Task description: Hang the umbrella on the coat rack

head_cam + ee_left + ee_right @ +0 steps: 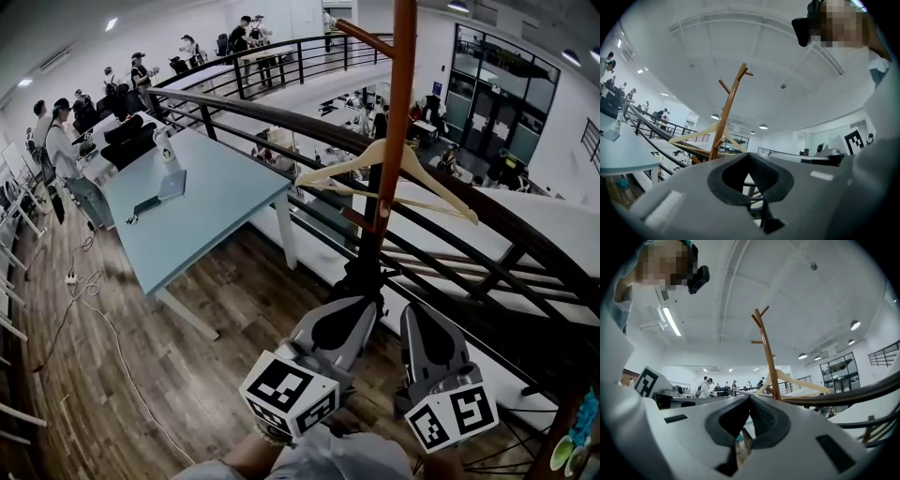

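The brown wooden coat rack (398, 112) stands straight ahead against the railing, with a pale wooden hanger (375, 159) on it. No umbrella can be made out; a dark shape (361, 277) sits low on the pole, and what it is cannot be told. My left gripper (361, 302) and right gripper (417, 317) are side by side just below the pole, both pointing at it. In the left gripper view the gripper (750, 157) is shut and empty, with the rack (726, 112) and hanger (693, 136) beyond. The right gripper (750, 399) is also shut, with the rack (768, 352) ahead.
A black curved railing (281, 117) runs behind the rack, with a drop to a lower floor past it. A blue-grey table (197, 197) stands to the left on the wood floor, where cables (94, 309) lie. Several people stand at far left.
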A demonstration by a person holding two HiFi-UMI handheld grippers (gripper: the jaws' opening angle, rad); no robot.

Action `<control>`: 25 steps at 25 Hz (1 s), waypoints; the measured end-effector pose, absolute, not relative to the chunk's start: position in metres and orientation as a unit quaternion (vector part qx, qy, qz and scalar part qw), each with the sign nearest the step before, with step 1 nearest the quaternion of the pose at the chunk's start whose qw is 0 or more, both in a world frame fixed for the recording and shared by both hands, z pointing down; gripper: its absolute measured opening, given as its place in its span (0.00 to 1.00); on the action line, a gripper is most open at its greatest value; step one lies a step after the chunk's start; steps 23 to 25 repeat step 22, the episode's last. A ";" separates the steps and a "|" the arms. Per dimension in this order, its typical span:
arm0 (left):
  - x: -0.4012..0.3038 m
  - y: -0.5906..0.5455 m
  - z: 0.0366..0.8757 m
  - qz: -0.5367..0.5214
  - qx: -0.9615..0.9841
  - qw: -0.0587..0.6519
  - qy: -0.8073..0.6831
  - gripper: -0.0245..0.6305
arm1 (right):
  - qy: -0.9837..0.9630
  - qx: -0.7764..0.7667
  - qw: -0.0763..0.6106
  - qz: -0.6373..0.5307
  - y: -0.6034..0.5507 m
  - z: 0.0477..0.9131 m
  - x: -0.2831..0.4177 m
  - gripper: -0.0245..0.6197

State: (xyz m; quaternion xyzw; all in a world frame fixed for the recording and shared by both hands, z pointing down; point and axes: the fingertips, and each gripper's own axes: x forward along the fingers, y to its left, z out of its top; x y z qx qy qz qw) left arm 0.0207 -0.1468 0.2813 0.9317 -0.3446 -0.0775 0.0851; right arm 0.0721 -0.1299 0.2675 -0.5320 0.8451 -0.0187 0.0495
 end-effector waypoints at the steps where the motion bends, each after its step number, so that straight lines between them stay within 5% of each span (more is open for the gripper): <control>1: 0.021 -0.147 0.282 -0.078 0.932 0.086 -0.344 0.04 | 0.845 -0.532 0.049 -0.019 -0.130 0.268 0.072 0.04; 25: 0.021 -0.142 0.285 -0.072 0.931 0.094 -0.346 0.04 | 0.856 -0.514 0.037 -0.035 -0.130 0.276 0.063 0.04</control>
